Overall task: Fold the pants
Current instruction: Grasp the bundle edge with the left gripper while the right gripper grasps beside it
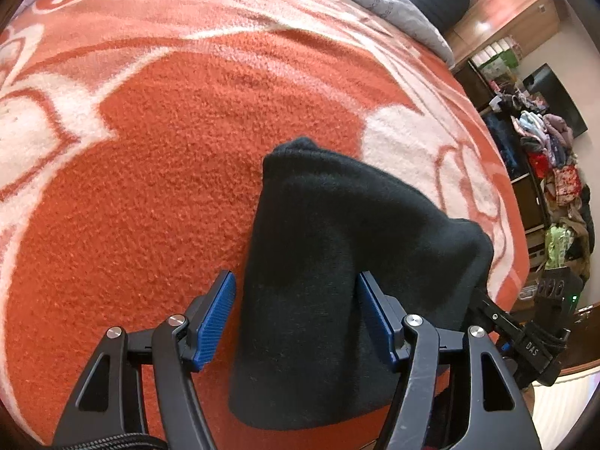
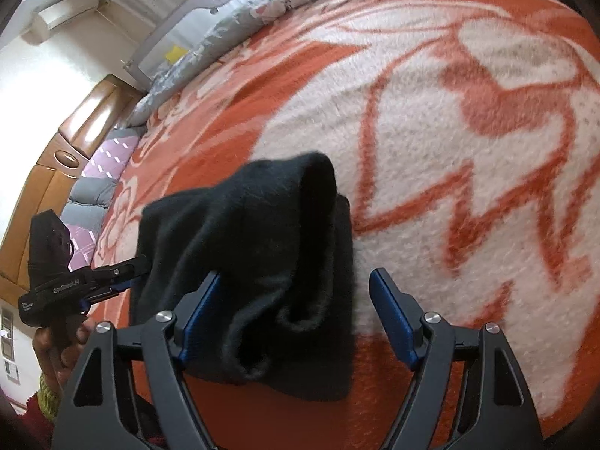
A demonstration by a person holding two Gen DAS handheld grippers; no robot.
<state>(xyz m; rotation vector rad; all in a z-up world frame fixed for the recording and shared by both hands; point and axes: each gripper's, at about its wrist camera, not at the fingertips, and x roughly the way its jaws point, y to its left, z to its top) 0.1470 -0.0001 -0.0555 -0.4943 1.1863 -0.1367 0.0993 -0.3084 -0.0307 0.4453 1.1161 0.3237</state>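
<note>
The black pants (image 1: 337, 262) lie folded into a small thick bundle on the orange-and-white blanket (image 1: 150, 131). My left gripper (image 1: 296, 307) is open, its blue pads either side of the bundle's near end. My right gripper (image 2: 294, 303) is open too, with the bundle (image 2: 255, 262) lying between its pads, against the left pad. In the right wrist view the left gripper (image 2: 138, 268) reaches the bundle's left side. In the left wrist view the right gripper's body (image 1: 525, 337) shows past the bundle's right edge.
The blanket (image 2: 450, 150) covers a bed. A grey quilt (image 1: 393, 3) lies at the far edge. A wooden cabinet (image 1: 506, 15) and shelves with piled clothes (image 1: 555, 172) stand to the right of the bed. A wooden headboard (image 2: 56, 172) is at the left.
</note>
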